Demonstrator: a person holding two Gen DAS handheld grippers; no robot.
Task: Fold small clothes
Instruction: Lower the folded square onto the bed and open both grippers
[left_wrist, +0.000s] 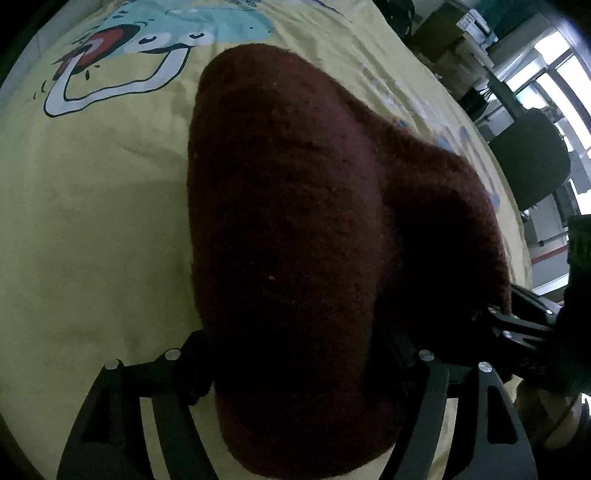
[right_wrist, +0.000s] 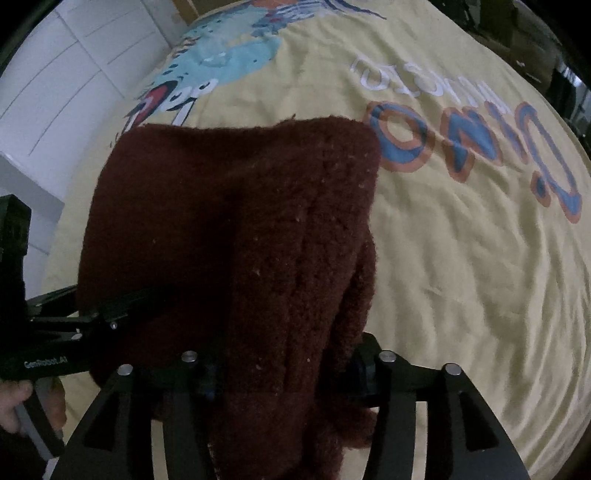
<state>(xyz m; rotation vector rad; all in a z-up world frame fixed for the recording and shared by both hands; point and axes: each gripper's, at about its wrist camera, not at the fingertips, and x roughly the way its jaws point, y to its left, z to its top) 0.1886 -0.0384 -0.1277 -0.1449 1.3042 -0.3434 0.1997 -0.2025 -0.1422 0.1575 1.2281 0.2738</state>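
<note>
A dark maroon fuzzy knit garment (left_wrist: 288, 229) is held up over a yellow printed sheet (left_wrist: 92, 221). It drapes over my left gripper (left_wrist: 295, 373) and hides the fingertips; the jaws look closed on its near edge. In the right wrist view the same garment (right_wrist: 236, 236) hangs over my right gripper (right_wrist: 284, 373), which is shut on its edge. The left gripper (right_wrist: 110, 314) shows at the left of that view, clamped on the garment. The right gripper (left_wrist: 517, 317) shows at the right edge of the left wrist view, also on the cloth.
The yellow sheet (right_wrist: 461, 277) carries a blue cartoon dinosaur (left_wrist: 177, 33) and blue-orange lettering (right_wrist: 480, 147). A dark chair (left_wrist: 532, 162), desks and bright windows (left_wrist: 561, 74) lie beyond the surface's right edge. White cabinets (right_wrist: 55, 74) stand to the left.
</note>
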